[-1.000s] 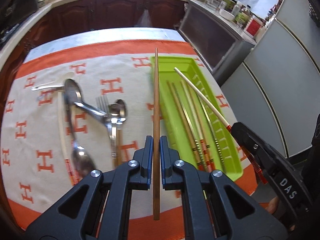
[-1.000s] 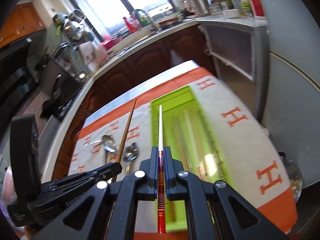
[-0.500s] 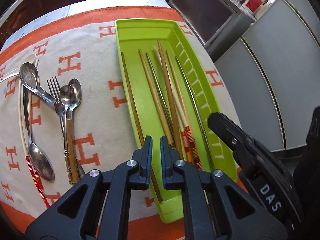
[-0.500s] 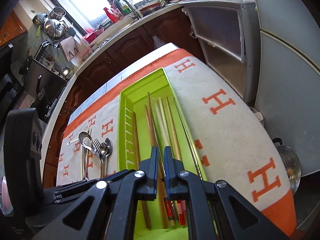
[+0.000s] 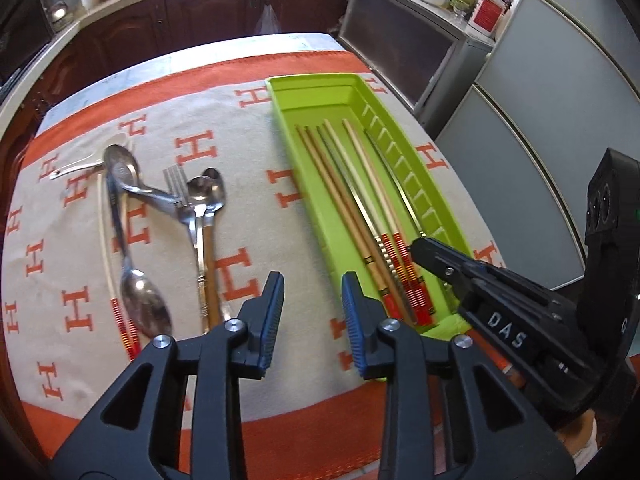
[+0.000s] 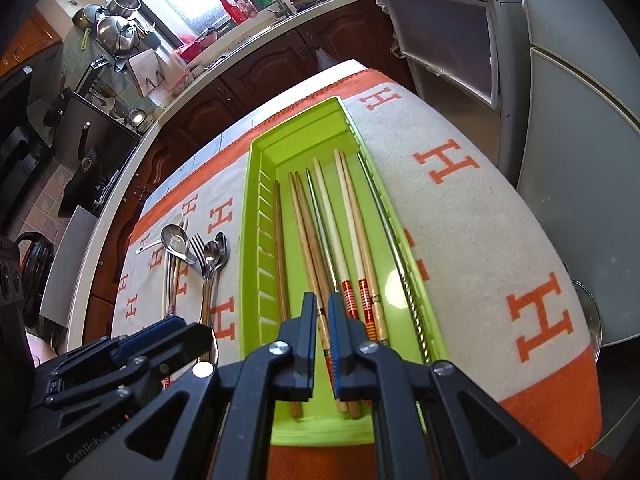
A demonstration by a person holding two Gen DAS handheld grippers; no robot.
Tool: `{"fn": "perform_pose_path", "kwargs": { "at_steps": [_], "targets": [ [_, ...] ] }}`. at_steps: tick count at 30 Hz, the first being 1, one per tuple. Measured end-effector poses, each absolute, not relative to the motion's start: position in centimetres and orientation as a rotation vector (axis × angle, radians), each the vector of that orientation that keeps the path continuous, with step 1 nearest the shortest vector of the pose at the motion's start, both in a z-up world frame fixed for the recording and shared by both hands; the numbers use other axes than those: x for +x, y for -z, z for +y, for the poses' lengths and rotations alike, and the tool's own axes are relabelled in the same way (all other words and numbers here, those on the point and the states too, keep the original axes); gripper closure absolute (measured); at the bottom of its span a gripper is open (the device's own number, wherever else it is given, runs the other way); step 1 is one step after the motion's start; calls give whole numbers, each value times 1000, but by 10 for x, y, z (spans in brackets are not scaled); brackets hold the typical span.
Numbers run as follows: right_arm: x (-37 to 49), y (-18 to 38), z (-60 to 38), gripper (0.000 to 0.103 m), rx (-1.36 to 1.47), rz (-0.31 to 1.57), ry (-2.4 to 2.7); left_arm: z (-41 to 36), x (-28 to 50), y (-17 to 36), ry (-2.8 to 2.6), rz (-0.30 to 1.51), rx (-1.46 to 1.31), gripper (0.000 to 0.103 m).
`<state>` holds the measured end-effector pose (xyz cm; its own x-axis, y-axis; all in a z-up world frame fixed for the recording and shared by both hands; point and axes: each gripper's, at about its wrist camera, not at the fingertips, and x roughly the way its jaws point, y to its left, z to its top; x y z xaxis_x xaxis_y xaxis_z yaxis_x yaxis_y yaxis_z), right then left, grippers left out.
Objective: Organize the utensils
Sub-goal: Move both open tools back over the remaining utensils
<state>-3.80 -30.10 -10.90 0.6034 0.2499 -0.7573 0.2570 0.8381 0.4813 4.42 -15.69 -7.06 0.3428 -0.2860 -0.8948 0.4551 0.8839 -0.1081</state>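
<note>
Where the chopsticks (image 6: 316,236) lay lengthwise in the green tray (image 6: 256,184), most of the sorting looked done: wooden, pale red-banded and metal sticks side by side, roughly parallel, handle ends toward the near edge of the tabletop.

Tray: toward the right edge of the tabletop, on an orange-and-cream cloth (image 5: 248,152) printed with H marks.

Loose pile (image 5: 176,208): spoons, a fork (image 5: 176,178) and a white ladle-type spoon (image 5: 80,164), overlapping near the left edge. One pale red-banded chopstick (image 5: 114,264) lay under or beside the long spoon (image 5: 136,280); which, could not be told.

Left gripper (image 5: 312,312): jaws wide apart, empty, above bare cloth between pile and tray.

Right gripper (image 6: 322,340): jaws narrowed to a slim gap, nothing between them, above the near end of the tray.

Risks, as judged: the stray chopstick looked the likely next pick. Because spoon handles cross it, lifting it could drag or flip the cutlery, perhaps toward the near edge. A thin stick flat on soft cloth could also slip from the pads, or the cloth itself be pinched and pulled, shifting the tray.
</note>
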Motion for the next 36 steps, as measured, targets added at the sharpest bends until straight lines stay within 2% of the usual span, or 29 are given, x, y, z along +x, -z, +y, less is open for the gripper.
{"fn": "perform_pose_path", "kwargs": {
  "at_steps": [18, 36],
  "targets": [
    [-45, 85, -248, 97, 512, 935, -42, -73, 35, 70, 349, 1086, 98, 76],
    [-22, 87, -176, 97, 394, 1005, -148, -8, 49, 84, 264, 1086, 9, 76]
  ]
}}
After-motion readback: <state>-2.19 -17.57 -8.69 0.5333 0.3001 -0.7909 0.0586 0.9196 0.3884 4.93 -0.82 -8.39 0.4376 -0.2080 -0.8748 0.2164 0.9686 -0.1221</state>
